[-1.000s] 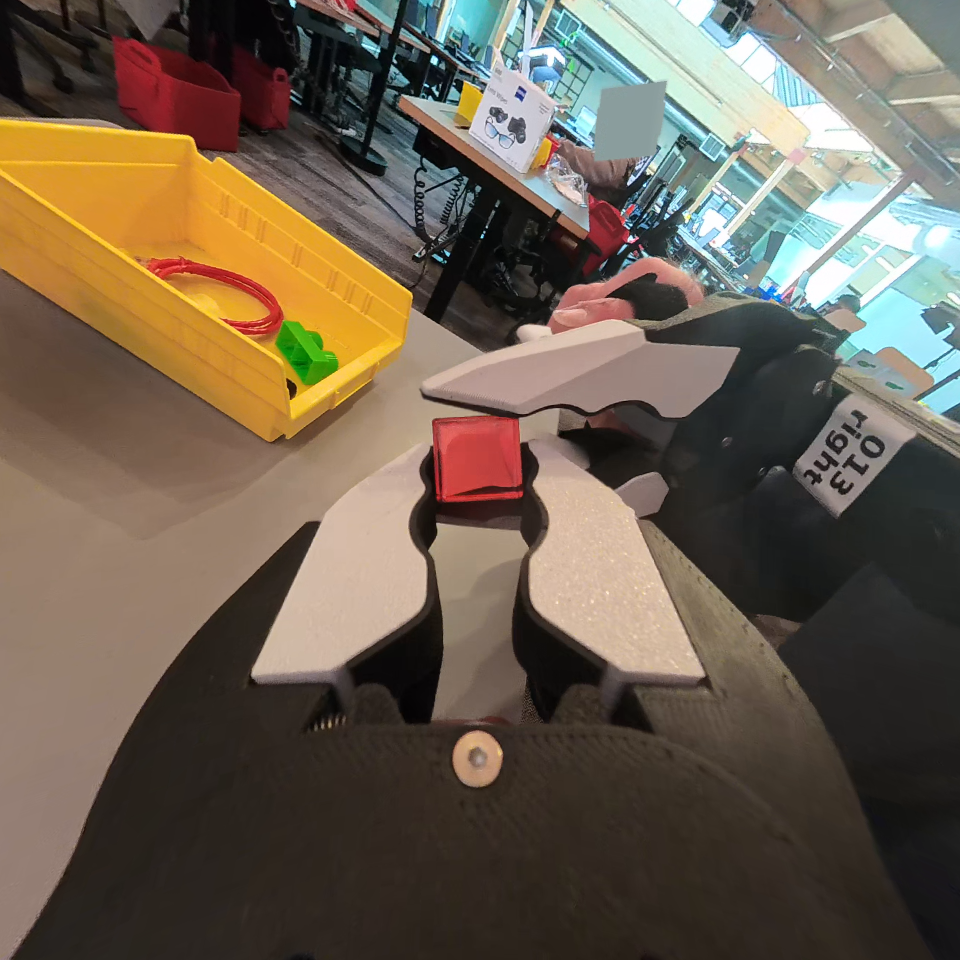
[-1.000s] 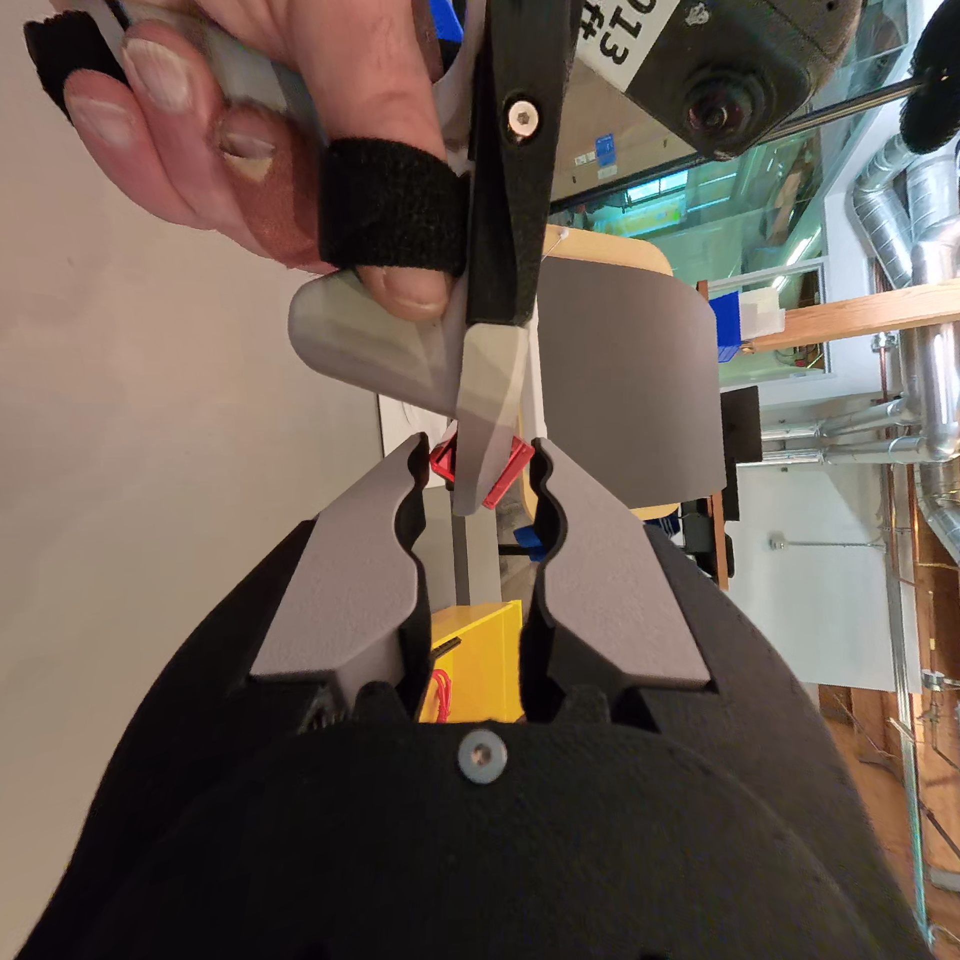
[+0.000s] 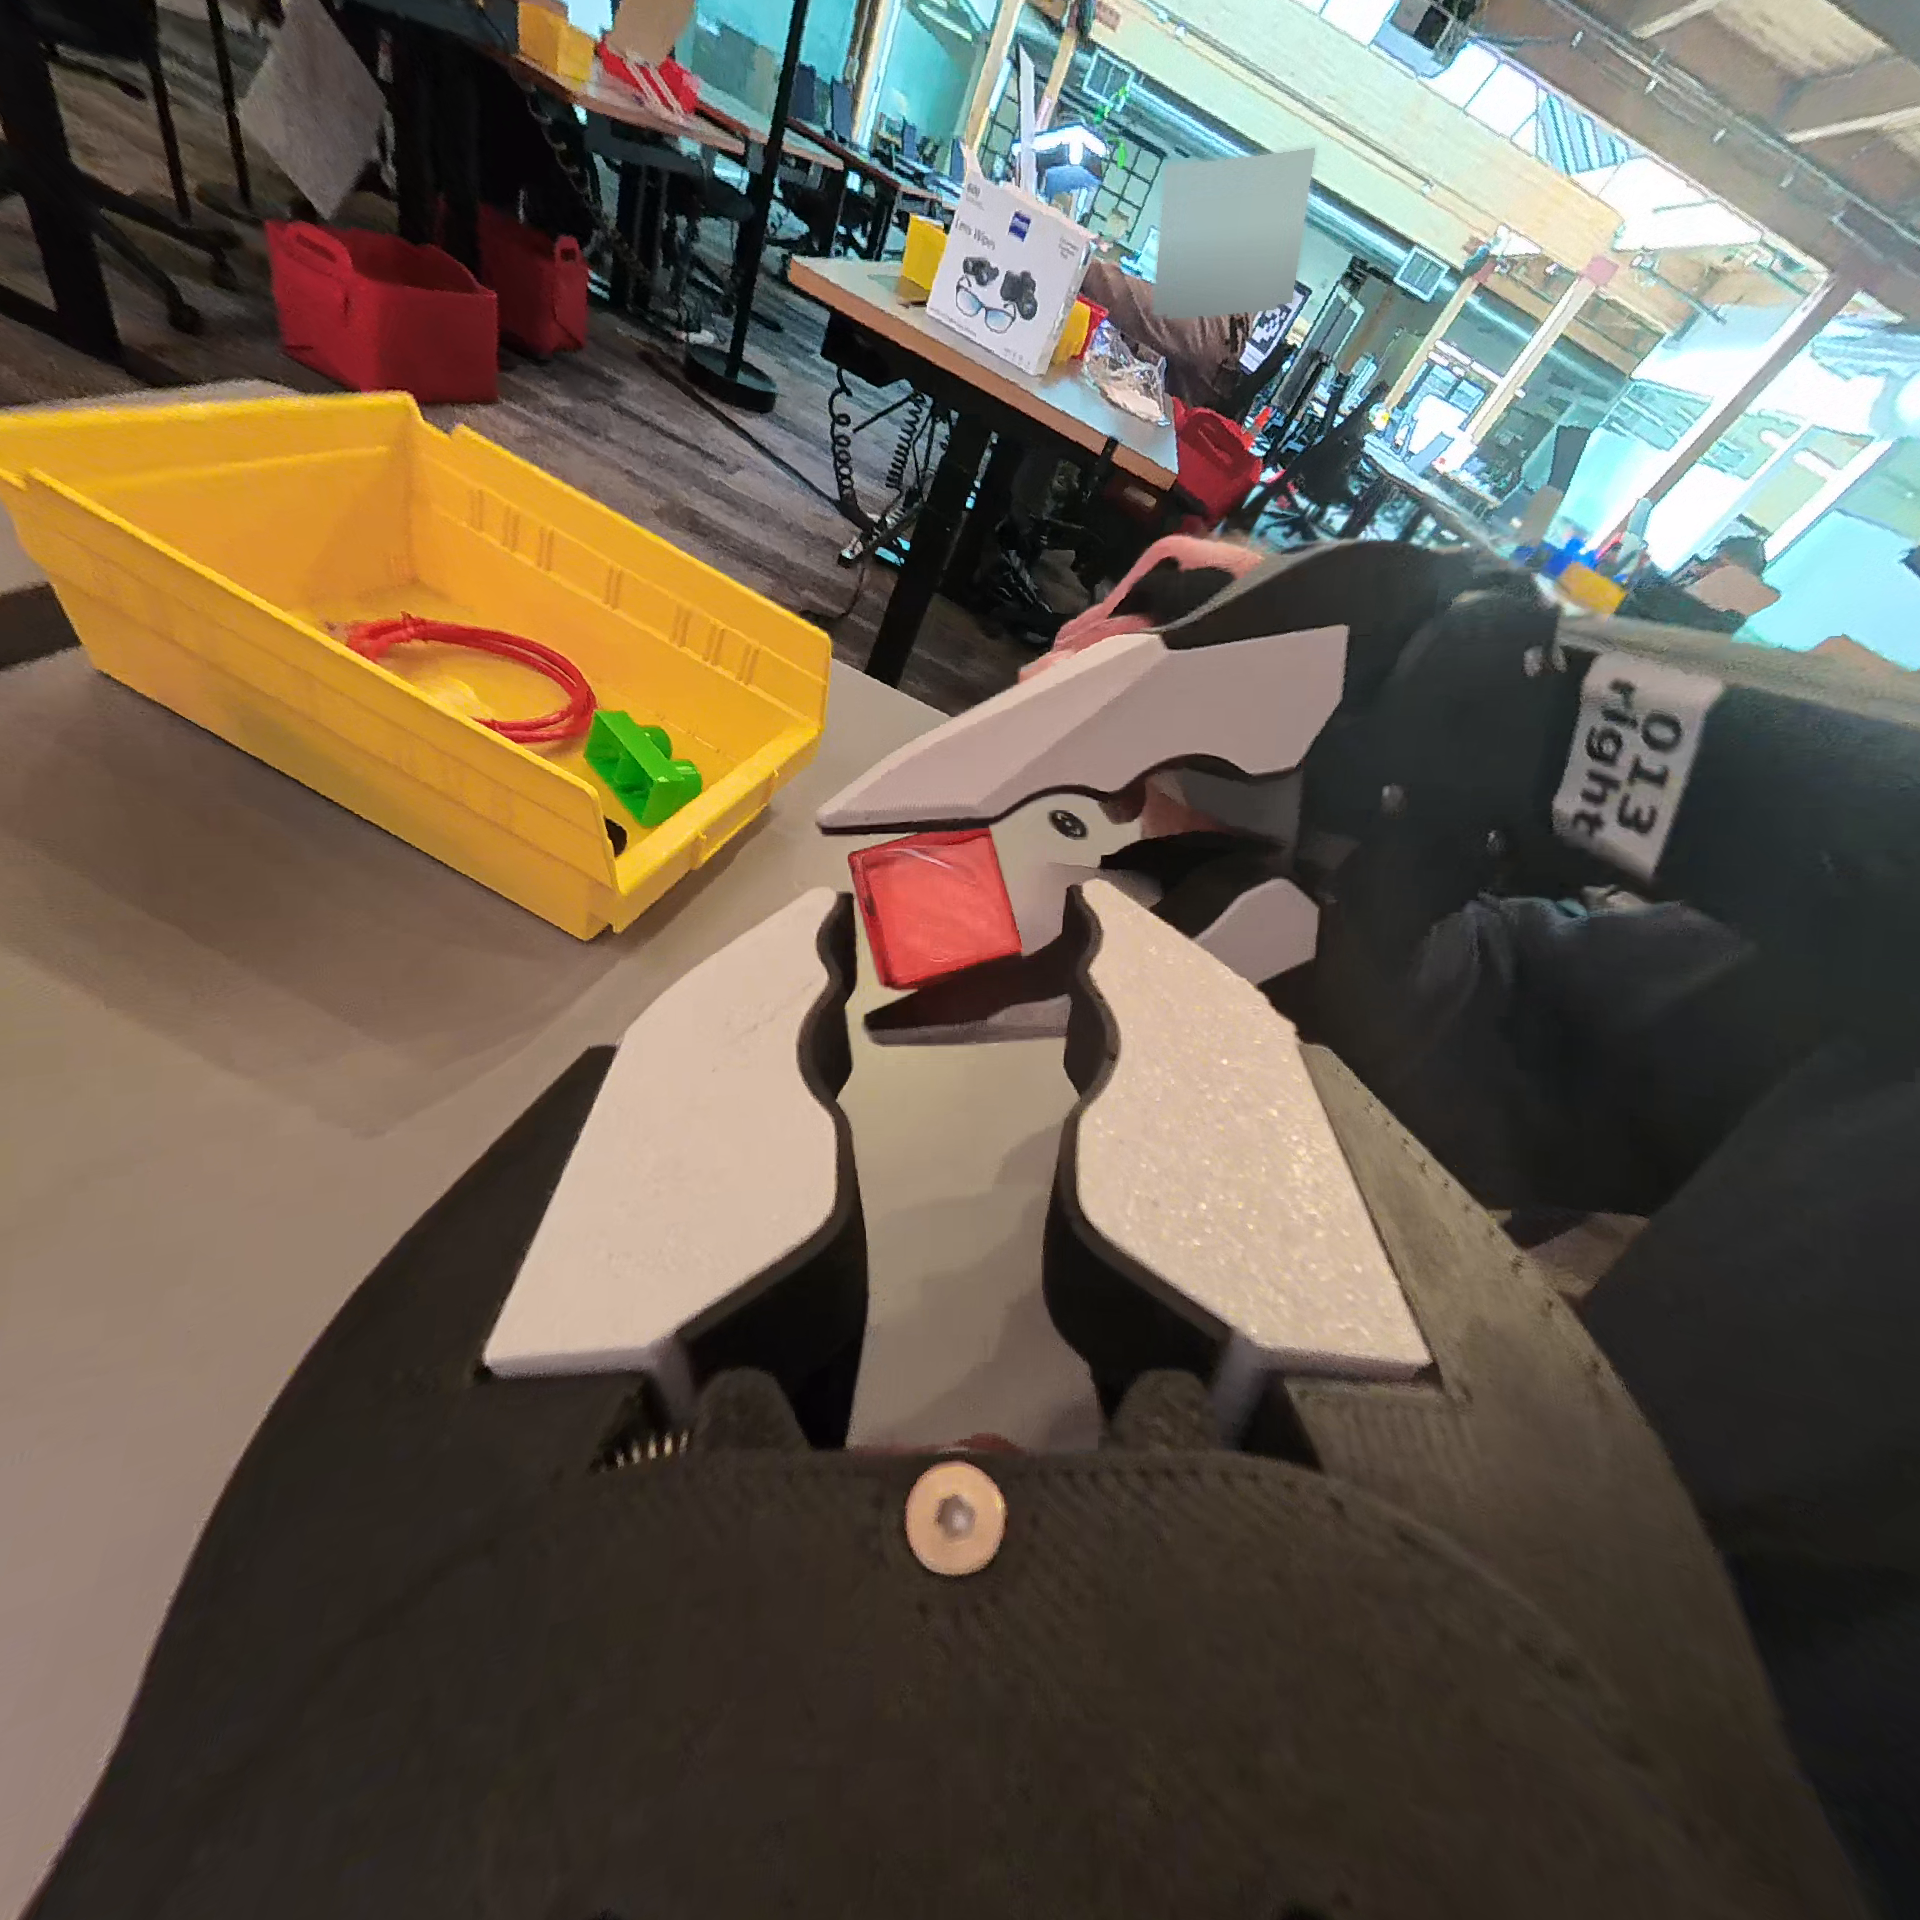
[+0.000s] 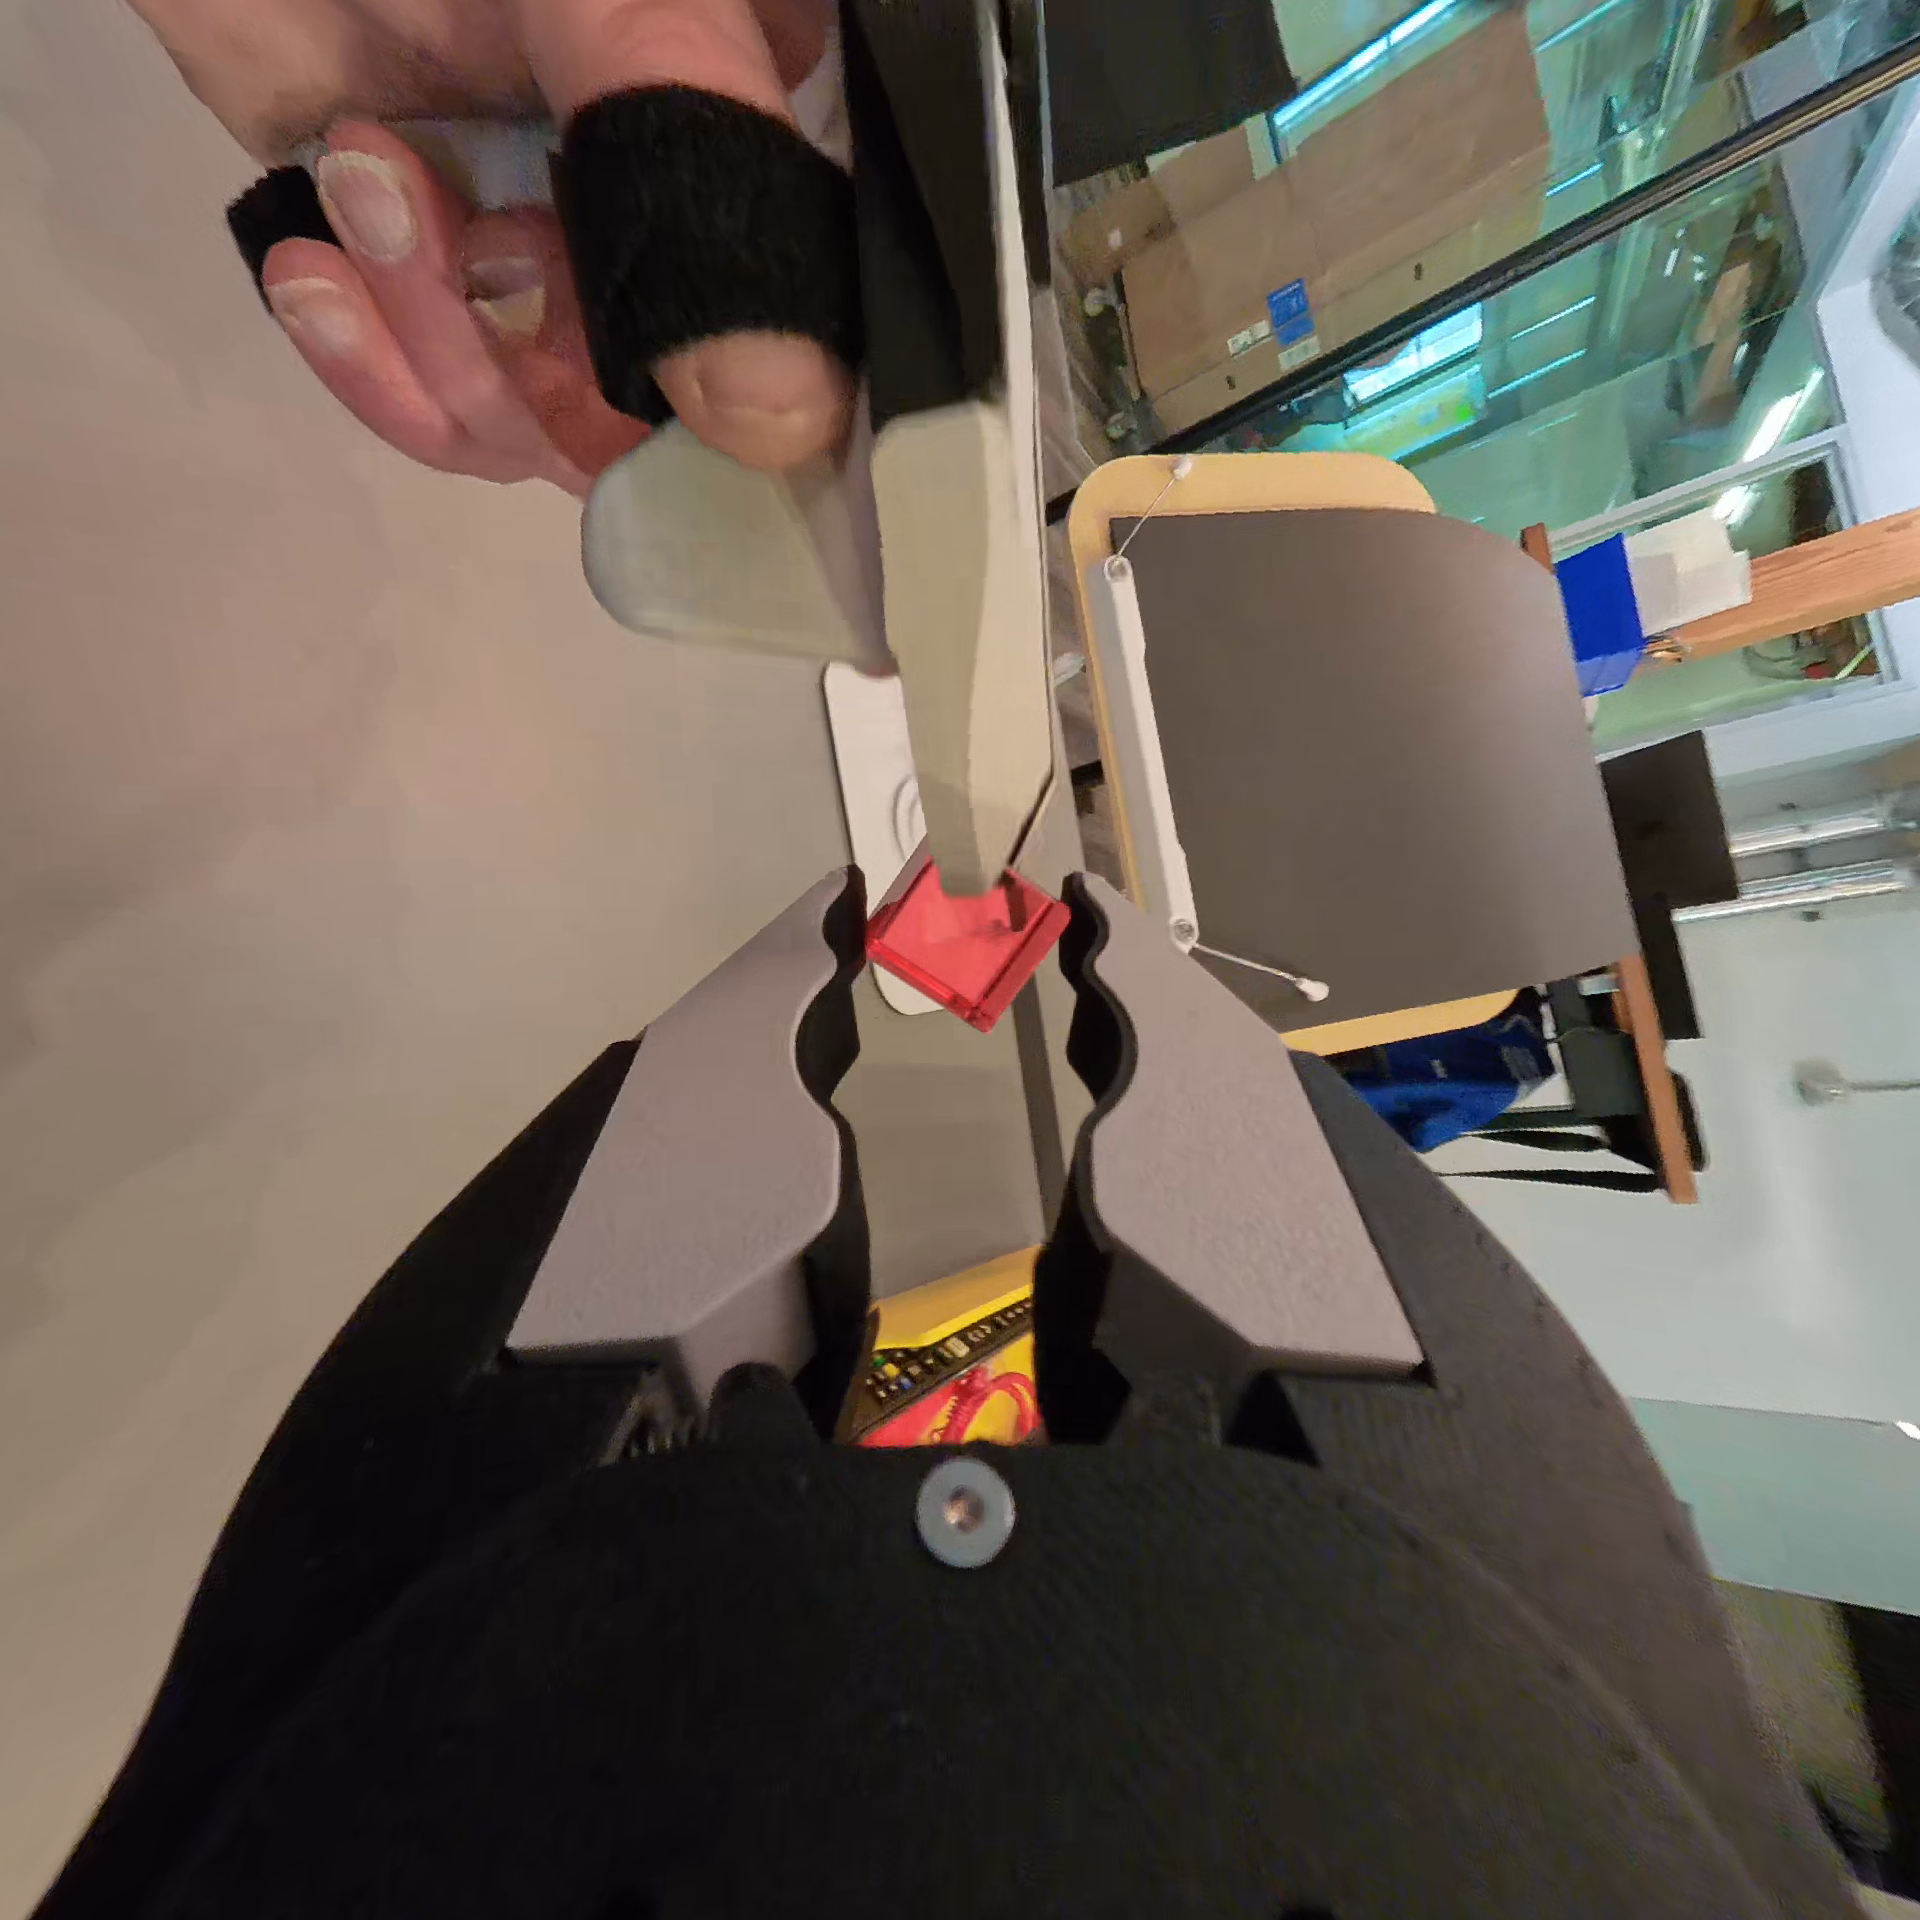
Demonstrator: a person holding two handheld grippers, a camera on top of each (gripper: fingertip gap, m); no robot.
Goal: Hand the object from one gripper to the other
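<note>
Over on the left of the surface (image 3: pixel 260 1039), a yellow bin (image 3: pixel 727 665) holds a red cord (image 3: pixel 488 675) and a green block (image 3: pixel 639 769), well out of the way. The left gripper (image 3: pixel 956 920) is open, its fingers loose beside the red cube (image 3: pixel 935 909). The right gripper (image 4: pixel 961 925) pinches the cube top and bottom, turned crossways so both grippers fit around it. Nothing blocks them, I think.

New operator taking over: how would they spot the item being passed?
Find the yellow bin on the grey table, then look right of it. There the right gripper pinches a small glossy red square tile, unlike the bin's red cable coil and green block.
</note>
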